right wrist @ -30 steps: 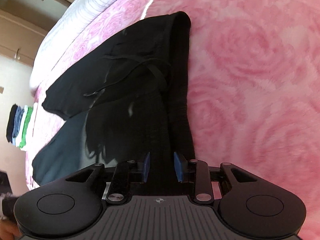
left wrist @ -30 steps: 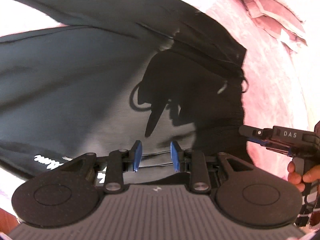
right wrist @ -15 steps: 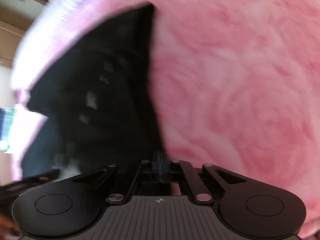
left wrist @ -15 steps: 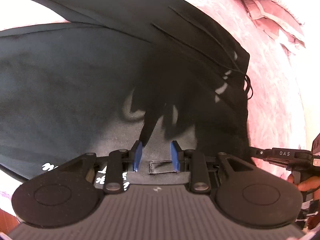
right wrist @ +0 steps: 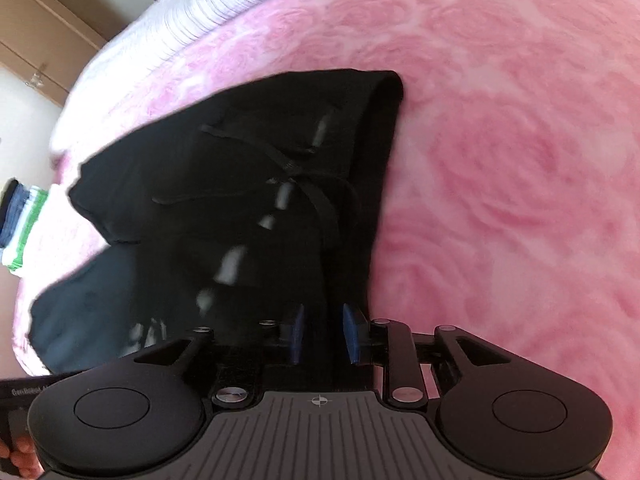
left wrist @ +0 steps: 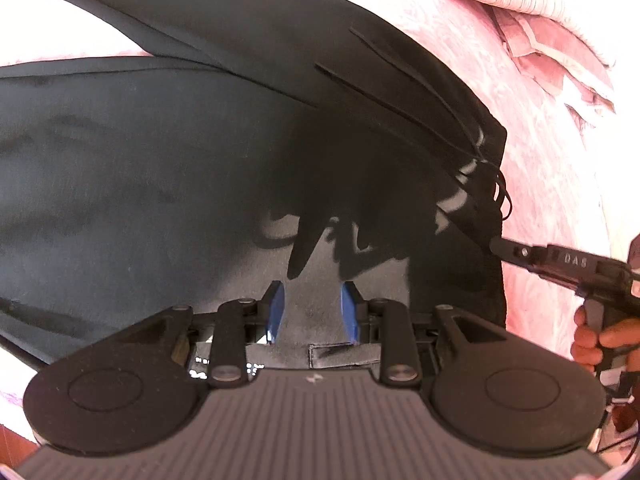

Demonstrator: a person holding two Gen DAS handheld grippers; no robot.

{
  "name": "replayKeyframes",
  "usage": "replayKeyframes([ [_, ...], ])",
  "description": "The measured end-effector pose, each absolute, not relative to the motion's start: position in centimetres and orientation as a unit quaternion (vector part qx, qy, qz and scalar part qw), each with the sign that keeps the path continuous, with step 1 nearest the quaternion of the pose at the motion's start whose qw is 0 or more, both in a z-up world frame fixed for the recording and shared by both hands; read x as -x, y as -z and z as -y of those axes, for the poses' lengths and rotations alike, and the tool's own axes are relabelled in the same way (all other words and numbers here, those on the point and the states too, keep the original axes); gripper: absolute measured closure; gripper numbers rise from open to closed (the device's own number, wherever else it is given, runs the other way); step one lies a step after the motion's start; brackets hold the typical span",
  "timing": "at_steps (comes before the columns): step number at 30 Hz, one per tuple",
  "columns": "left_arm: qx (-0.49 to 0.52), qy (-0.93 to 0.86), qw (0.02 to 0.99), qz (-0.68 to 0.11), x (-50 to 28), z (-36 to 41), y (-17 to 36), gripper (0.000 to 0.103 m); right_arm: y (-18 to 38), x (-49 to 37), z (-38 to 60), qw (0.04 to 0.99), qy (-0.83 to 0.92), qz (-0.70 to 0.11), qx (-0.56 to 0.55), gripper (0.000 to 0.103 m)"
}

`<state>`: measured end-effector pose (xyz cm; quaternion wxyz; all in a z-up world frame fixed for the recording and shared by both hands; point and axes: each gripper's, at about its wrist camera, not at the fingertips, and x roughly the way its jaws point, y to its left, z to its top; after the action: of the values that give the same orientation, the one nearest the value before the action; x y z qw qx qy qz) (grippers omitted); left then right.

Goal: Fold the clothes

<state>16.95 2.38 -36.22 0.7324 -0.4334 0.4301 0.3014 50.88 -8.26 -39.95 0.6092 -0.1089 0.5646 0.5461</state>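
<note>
A black pair of drawstring pants [left wrist: 240, 168] lies spread on the pink rose-patterned bed cover [right wrist: 500, 168]. My left gripper [left wrist: 312, 312] hovers low over the cloth near a small sewn tab, open, with nothing pinched between its blue pads. My right gripper [right wrist: 325, 334] sits at the waistband edge [right wrist: 380, 152]. Its jaws are opening, and the black waistband runs between the pads without being pressed. The knotted drawstring [right wrist: 296, 176] lies on top. In the left wrist view the right gripper [left wrist: 498, 245] reaches the waistband from the right, held by a hand [left wrist: 596, 340].
A stack of folded clothes [right wrist: 16, 224] sits at the bed's far left edge. A striped white sheet [right wrist: 224, 12] and wooden wardrobe doors [right wrist: 40, 40] lie beyond. Crumpled pink bedding [left wrist: 560, 60] is heaped at upper right in the left wrist view.
The right gripper closed fully half a second ago amid blur and now stands parted again over the waistband. The left gripper slid slightly across the cloth, still open.
</note>
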Motion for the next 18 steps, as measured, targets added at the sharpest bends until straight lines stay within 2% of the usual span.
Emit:
replayKeyframes([
  [8, 0.442, -0.312, 0.725, -0.427, -17.1, -2.5, 36.7, 0.077, 41.1, -51.6, 6.8, 0.593, -0.560, -0.576, 0.058, 0.078],
  [9, 0.442, -0.312, 0.724, -0.427, -17.2, -2.4, 36.6, 0.077, 40.9, -51.6, 6.6, 0.593, -0.560, -0.574, 0.066, 0.100],
  [14, 0.440, -0.309, 0.727, -0.426, -17.2, -2.4, 36.5, 0.077, 37.7, -51.4, 7.2, 0.622, -0.554, -0.544, 0.101, 0.102],
  [18, 0.443, -0.315, 0.721, -0.429, -17.1, -2.6, 36.9, 0.077, 40.3, -51.8, 7.7, 0.633, -0.505, -0.577, 0.113, 0.102],
])
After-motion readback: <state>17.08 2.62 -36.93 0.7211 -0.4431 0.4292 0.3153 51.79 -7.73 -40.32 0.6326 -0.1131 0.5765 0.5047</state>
